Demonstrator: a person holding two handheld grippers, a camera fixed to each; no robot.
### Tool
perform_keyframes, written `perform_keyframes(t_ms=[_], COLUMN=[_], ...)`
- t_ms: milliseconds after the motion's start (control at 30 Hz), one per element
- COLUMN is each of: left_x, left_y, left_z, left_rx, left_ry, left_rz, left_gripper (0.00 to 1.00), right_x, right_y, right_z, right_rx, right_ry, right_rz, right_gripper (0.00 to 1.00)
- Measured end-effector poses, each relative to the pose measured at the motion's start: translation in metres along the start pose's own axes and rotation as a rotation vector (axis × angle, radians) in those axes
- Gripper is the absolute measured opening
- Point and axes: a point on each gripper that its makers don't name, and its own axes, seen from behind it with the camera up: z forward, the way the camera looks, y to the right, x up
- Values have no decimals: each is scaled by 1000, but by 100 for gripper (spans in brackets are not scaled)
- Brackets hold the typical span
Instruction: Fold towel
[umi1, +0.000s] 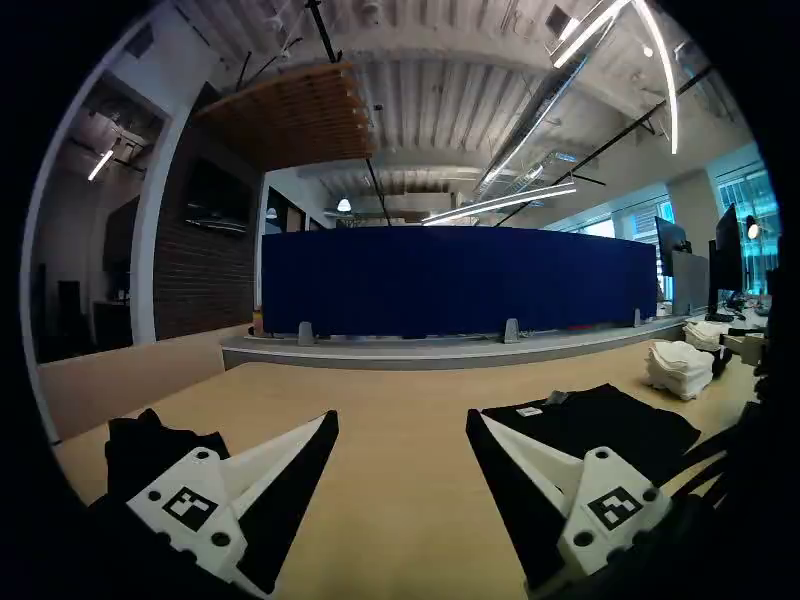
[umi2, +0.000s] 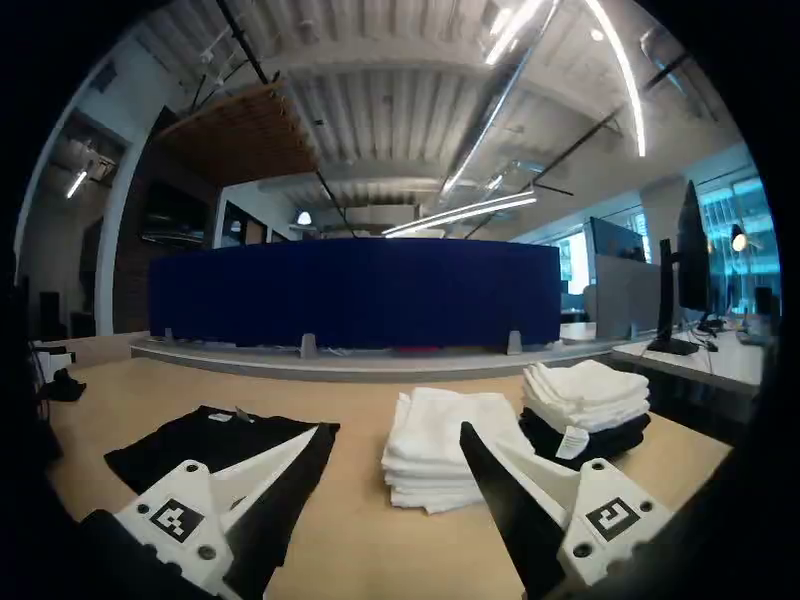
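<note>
**Item: towel-folding station, between pieces**

- Left gripper (umi1: 400, 420): fingers spread wide, grasping nothing, poised over bare table (umi1: 400, 385) in the lower centre of the left gripper view.
- Right gripper (umi2: 398, 430): fingers likewise released and empty, lower centre of the right gripper view.
- Black towel (umi2: 215, 440): lies flat on the table, lower left of the right gripper view, just beyond the left-hand finger. It appears at centre right of the left gripper view.
- Second black cloth (umi1: 150, 440): bunched, lower left of the left gripper view.
- White folded stack (umi2: 440, 445): centre of the right gripper view.
- Mixed stack (umi2: 585, 405): white pieces on black ones, just right of the white folded stack.
- Blue partition (umi1: 450, 280): across the mid frame, behind the table.

Step in hand, as judged: finished stacks stand aside and no cloth is held, so this is the approach to the next piece. The next move calls for lowering both grippers to one edge of the flat black towel and pinching its two corners.
</note>
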Motion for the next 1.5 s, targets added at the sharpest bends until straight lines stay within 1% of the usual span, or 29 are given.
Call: perform_keyframes(t_ms=[267,467,600,667,800,967,1267,1367,1500], left_x=[0,0,2,11,37,82,167,188,199], left_y=[0,-3,2,6,9,8,9,13,23], left_z=[0,0,-1,-3,-2,-2,-2,-4,-5], left_rx=[0,8,-6,-15,-26,-32,-52,-62,-97], left_ry=[0,0,-8,-6,8,19,8,-2,-25], left_rz=[1,3,12,9,-27,-44,-37,-27,-2], left_gripper=[95,95,95,95,95,95,95,95,94], right_x=[1,0,0,9,44,91,169,193,213], right_y=[-2,-4,-4,-3,-2,-3,-9,-13,-16], right_z=[1,0,0,-1,-4,-7,-12,-16,-19], right_rx=[11,15,20,14,9,12,19,28,40], right_ry=[1,2,-8,-10,25,34,3,-3,0], right_rz=[-1,-2,0,3,7,4,-18,-20,-19], right_gripper=[100,100,100,100,100,100,100,100,100])
